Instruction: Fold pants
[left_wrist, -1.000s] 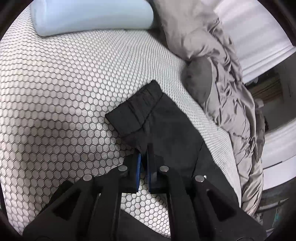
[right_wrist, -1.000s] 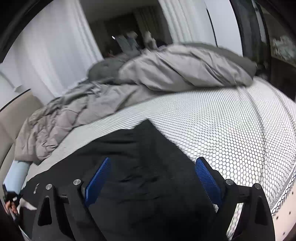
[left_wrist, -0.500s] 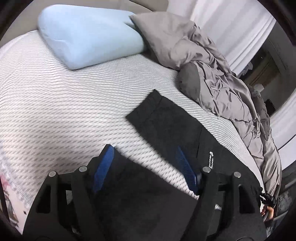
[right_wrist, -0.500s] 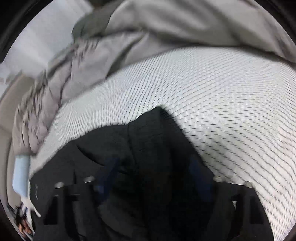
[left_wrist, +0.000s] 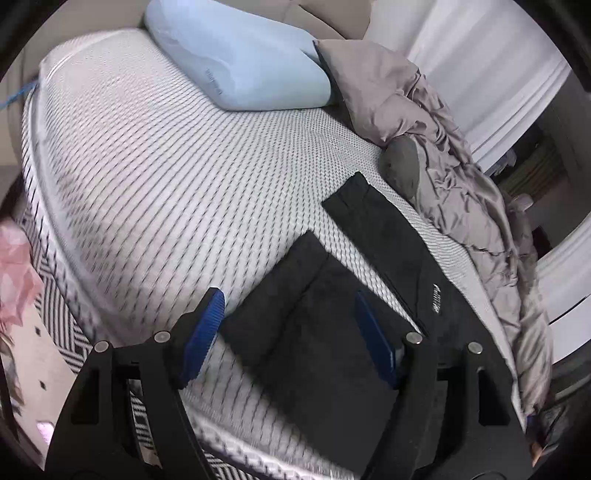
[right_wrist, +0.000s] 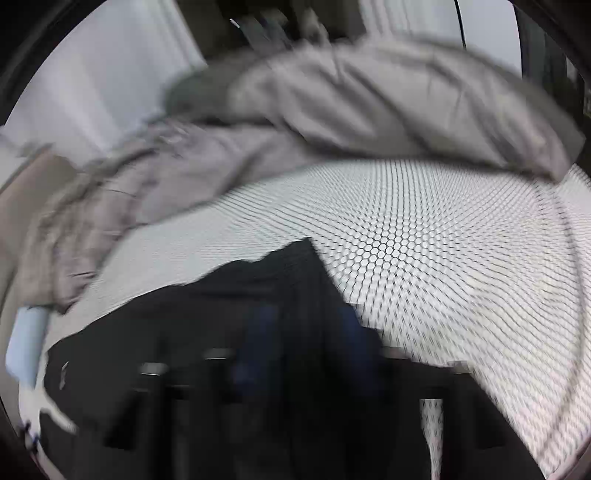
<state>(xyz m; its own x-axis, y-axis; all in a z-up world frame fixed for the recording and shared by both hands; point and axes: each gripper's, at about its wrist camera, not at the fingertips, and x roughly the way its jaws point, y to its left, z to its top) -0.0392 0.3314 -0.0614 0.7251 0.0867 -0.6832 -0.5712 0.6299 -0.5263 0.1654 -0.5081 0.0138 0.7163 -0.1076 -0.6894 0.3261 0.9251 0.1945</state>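
Fingers of the left gripper (left_wrist: 291, 334) spread wide, blue pads (left_wrist: 207, 325) apart, nothing between them; they hang over the near pant leg. Right gripper (right_wrist: 306, 347) badly blurred in its own view: two dark blue pads show with a gap, black cloth around them, cannot tell if they pinch anything or how far apart they really stand.

Pants (left_wrist: 369, 295), black, lie flat on the bed (left_wrist: 147, 166), a mattress with white cover and dark honeycomb print. In the left wrist view two legs fan out from the near edge: one leg runs toward the grey duvet with its cuff (left_wrist: 351, 192) lying flat, the other shorter-looking leg ends between the left fingers. Small white logo (left_wrist: 435, 291) on the far leg. Strip of bare mattress shows between the two legs. In the right wrist view the pants (right_wrist: 221, 314) fill the lower left, edge rumpled, one corner pointing up to mid-frame.

Light blue pillow (left_wrist: 236, 62) at the head of the bed, well apart from the pants. Grey duvet (left_wrist: 461, 177) bunched along the far side, near the far leg, not clearly touching. White curtains (left_wrist: 491, 74) behind. Pink thing (left_wrist: 14, 273) at left edge beyond the mattress, too blurred to name. No containers in view.
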